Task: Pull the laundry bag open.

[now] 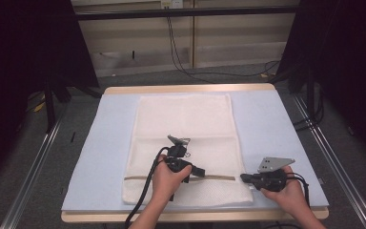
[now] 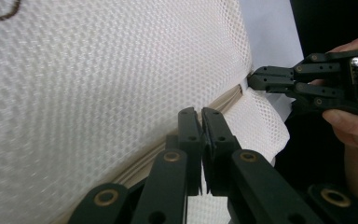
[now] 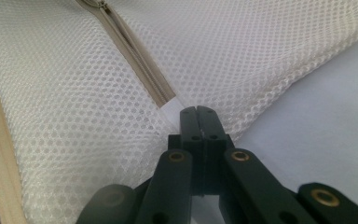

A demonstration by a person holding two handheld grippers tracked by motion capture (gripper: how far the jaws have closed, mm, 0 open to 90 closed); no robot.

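On the pale blue table cover [image 1: 276,124] lay one white mesh laundry bag [image 1: 183,124], flat, with its beige zipper [image 1: 219,177] running across the near end. Material was judged light, soft and limp: it would sag and drag rather than lift as a sheet, and the open weave could snag. Best holds were judged to be the stiffer zipper tape and the seamed edge beside it. The left gripper [image 2: 200,114] sat over the zipper line, jaws brought together, apparently on the slider, though the pull itself was hidden. The right gripper [image 3: 196,112] had its jaws pressed together on the white end tab of the zipper at the bag's right edge, anchoring it.
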